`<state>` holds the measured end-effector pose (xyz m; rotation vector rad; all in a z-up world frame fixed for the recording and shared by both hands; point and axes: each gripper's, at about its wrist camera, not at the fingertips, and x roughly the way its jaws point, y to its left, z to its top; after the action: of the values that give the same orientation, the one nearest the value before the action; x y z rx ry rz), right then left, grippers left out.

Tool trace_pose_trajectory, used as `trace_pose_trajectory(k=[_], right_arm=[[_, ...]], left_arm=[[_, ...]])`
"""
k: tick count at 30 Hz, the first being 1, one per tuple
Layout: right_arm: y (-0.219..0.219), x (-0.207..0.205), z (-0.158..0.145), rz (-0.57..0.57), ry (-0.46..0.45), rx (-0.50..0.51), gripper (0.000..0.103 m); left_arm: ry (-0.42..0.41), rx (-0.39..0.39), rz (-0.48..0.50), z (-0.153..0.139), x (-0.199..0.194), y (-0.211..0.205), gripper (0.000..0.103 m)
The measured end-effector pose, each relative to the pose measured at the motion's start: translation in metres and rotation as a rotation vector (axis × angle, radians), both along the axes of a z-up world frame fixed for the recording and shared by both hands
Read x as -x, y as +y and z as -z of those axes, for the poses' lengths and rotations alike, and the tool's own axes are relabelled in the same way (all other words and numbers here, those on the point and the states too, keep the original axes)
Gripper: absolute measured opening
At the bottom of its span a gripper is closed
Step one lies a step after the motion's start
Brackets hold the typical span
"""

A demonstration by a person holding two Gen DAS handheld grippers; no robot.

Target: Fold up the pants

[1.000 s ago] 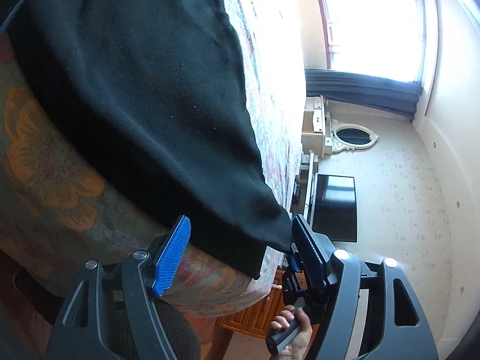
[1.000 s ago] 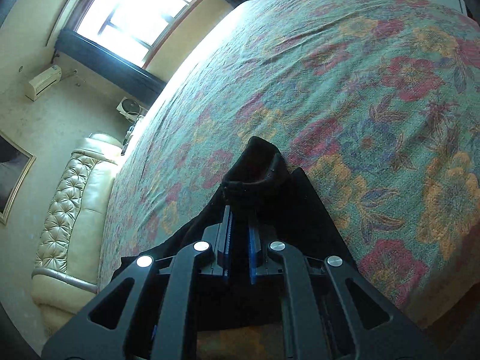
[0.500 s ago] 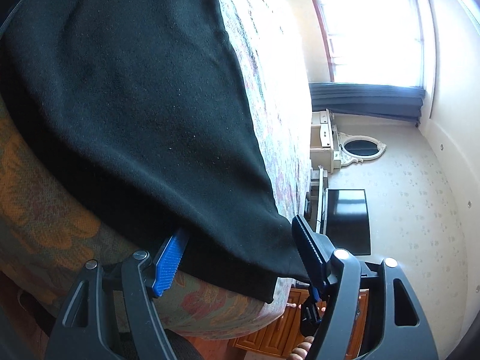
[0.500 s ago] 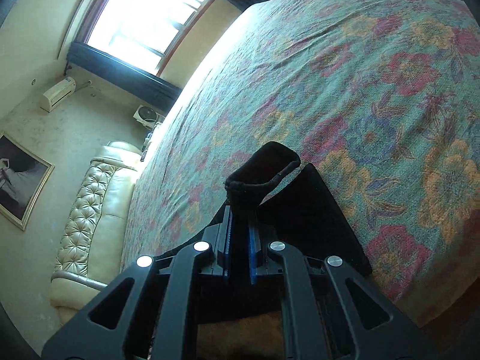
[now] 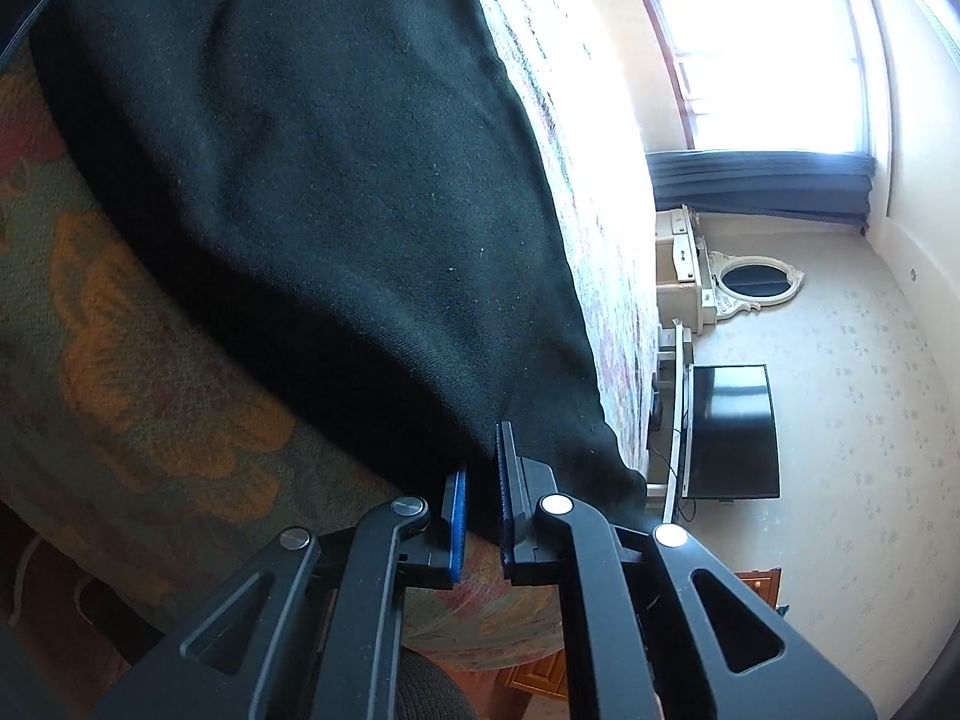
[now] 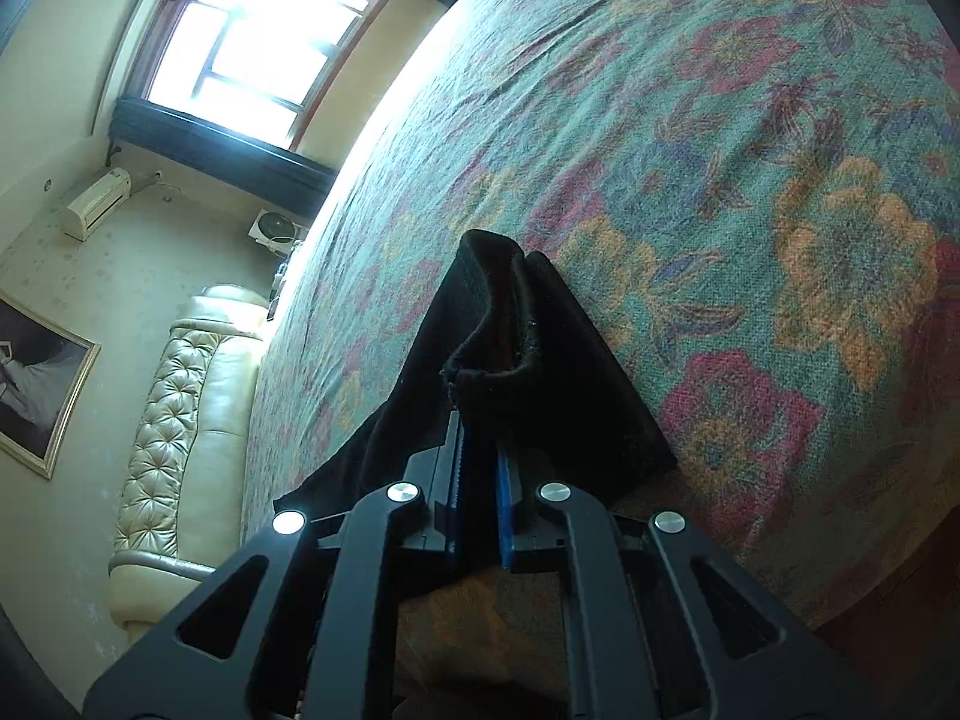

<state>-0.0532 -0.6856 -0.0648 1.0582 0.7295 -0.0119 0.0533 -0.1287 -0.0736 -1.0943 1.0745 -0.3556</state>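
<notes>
Black pants [image 5: 312, 192] lie spread on a floral bedspread [image 5: 138, 408], with their lower edge hanging at the bed's near edge. My left gripper [image 5: 480, 480] is shut on that lower edge of the pants, its blue pads pinching the cloth. In the right wrist view my right gripper [image 6: 477, 450] is shut on another end of the black pants [image 6: 510, 348], which bunches up above the fingers and rises off the bedspread [image 6: 750, 168].
A cream tufted sofa [image 6: 180, 420] stands along the far side of the bed under a window [image 6: 264, 30]. A dark TV screen [image 5: 732, 429], a white dresser [image 5: 681, 276] and an oval mirror [image 5: 753, 282] stand beyond the bed. A wooden cabinet [image 5: 540, 681] is low nearby.
My left gripper moved in under the pants' edge and closed on it; it was open before. My right gripper kept its hold and lifted its end of the pants a little.
</notes>
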Motion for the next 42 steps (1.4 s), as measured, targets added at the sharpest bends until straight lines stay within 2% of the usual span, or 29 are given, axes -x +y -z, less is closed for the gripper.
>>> trace_pose_trajectory(k=[6, 9, 11, 13, 15, 17, 19, 21, 22, 23, 25, 27, 29, 30, 31, 32, 33, 36, 37, 39, 42], right_arm=[[0.0, 0.02, 0.026, 0.015, 0.046, -0.045, 0.009], [-0.004, 0.026, 0.041, 0.012, 0.068, -0.076, 0.012], [-0.009, 0.033, 0.041, 0.02, 0.078, -0.079, 0.028], [-0.017, 0.042, 0.025, 0.056, 0.079, -0.002, 0.056], [-0.027, 0.048, 0.002, 0.092, 0.05, 0.079, 0.067], [-0.037, 0.039, -0.015, 0.078, 0.022, 0.117, 0.074], [-0.049, 0.022, -0.022, 0.057, -0.04, 0.075, 0.075], [-0.054, -0.005, -0.023, 0.001, -0.09, -0.012, 0.074], [-0.054, -0.017, -0.025, -0.014, -0.126, -0.042, 0.074], [-0.05, -0.031, -0.026, -0.057, -0.161, -0.077, 0.074], [-0.035, -0.064, -0.024, -0.191, -0.198, -0.163, 0.074], [-0.023, -0.089, -0.012, -0.244, -0.158, -0.171, 0.074], [-0.023, -0.104, 0.007, -0.221, -0.061, -0.122, 0.074], [-0.024, -0.11, 0.014, -0.201, 0.006, -0.067, 0.07], [-0.026, -0.111, 0.018, -0.198, 0.023, -0.04, 0.058], [-0.027, -0.109, 0.017, -0.19, 0.012, -0.049, 0.058], [-0.029, -0.104, 0.013, -0.172, -0.001, -0.054, 0.06], [-0.038, -0.086, -0.006, -0.131, 0.012, 0.06, 0.092], [-0.042, -0.081, -0.008, -0.146, 0.027, 0.073, 0.092], [-0.05, -0.072, -0.001, -0.204, 0.048, 0.026, 0.092], [-0.062, -0.063, 0.018, -0.293, 0.063, -0.079, 0.092]], left_arm=[[-0.017, -0.053, 0.033, 0.003, 0.002, -0.004, 0.008], [-0.012, -0.042, 0.035, 0.007, 0.0, -0.005, 0.008], [-0.016, -0.045, 0.061, 0.001, 0.0, -0.008, 0.01], [-0.024, -0.048, 0.125, -0.007, 0.0, -0.017, 0.014], [-0.032, -0.011, 0.181, -0.013, 0.005, -0.026, 0.025], [-0.06, -0.001, 0.23, -0.02, 0.007, -0.036, 0.027], [-0.132, -0.026, 0.283, -0.031, 0.004, -0.047, 0.027], [-0.213, -0.083, 0.316, -0.043, -0.002, -0.054, 0.029], [-0.25, -0.099, 0.322, -0.049, -0.006, -0.056, 0.033], [-0.28, -0.12, 0.324, -0.052, -0.01, -0.057, 0.042], [-0.304, -0.146, 0.31, -0.055, -0.019, -0.056, 0.046], [-0.3, -0.165, 0.313, -0.05, -0.025, -0.055, 0.046], [-0.277, -0.181, 0.307, -0.041, -0.026, -0.051, 0.046], [-0.259, -0.186, 0.308, -0.036, -0.028, -0.05, 0.046], [-0.237, -0.198, 0.309, -0.032, -0.029, -0.052, 0.046], [-0.222, -0.2, 0.305, -0.028, -0.03, -0.049, 0.046], [-0.218, -0.181, 0.303, -0.026, -0.029, -0.045, 0.046], [-0.239, -0.179, 0.32, -0.031, -0.033, -0.037, 0.047], [-0.259, -0.179, 0.326, -0.035, -0.034, -0.034, 0.05], [-0.31, -0.171, 0.32, -0.044, -0.035, -0.026, 0.069], [-0.377, -0.197, 0.325, -0.055, -0.038, -0.016, 0.072]])
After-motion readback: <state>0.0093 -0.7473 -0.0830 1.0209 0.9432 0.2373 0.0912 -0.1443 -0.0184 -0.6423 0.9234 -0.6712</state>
